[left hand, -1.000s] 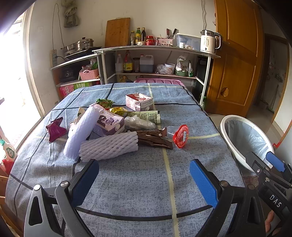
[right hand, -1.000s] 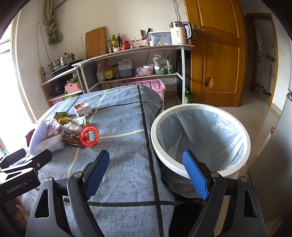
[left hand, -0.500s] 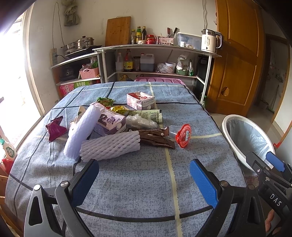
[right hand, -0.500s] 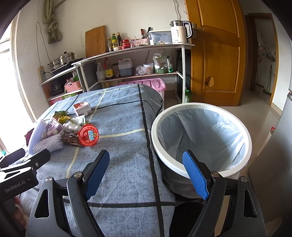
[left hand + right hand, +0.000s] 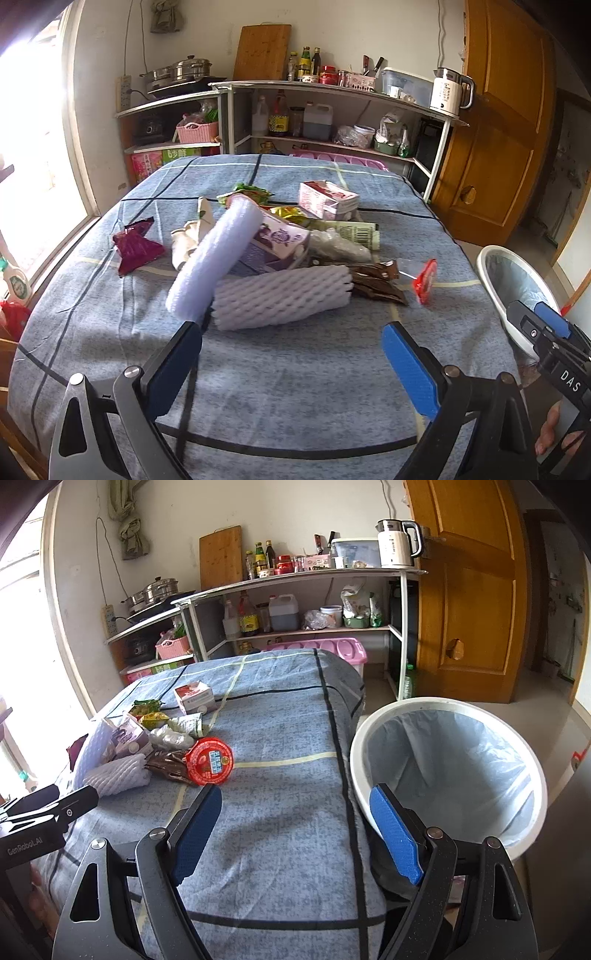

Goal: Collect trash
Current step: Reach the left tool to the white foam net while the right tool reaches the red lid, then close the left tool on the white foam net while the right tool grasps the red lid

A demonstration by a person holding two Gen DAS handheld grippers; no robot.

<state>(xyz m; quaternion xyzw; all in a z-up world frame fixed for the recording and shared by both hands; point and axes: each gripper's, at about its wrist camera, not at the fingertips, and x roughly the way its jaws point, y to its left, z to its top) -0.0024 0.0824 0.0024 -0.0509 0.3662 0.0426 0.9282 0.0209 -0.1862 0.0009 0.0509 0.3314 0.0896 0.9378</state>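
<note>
Trash lies in a heap on the blue checked table [image 5: 295, 369]: two white foam sleeves [image 5: 280, 299], a purple carton [image 5: 277, 240], a brown wrapper [image 5: 376, 284], a red round lid [image 5: 424, 280], a pink box [image 5: 327, 199] and a dark red wrapper [image 5: 135, 247]. My left gripper [image 5: 291, 354] is open and empty, just short of the near foam sleeve. My right gripper [image 5: 295, 819] is open and empty over the table's right edge, beside the white bin [image 5: 448, 771] with a grey liner. The red lid [image 5: 209, 761] lies ahead to its left.
Metal shelves [image 5: 332, 110] with bottles, pots and a kettle stand behind the table. A wooden door [image 5: 469, 590] is at the right. A window is at the left. The bin [image 5: 517, 288] stands off the table's right edge.
My left gripper has moved forward and turned a little left toward the heap. My right gripper has shifted slightly left; the bin sits further right in its view.
</note>
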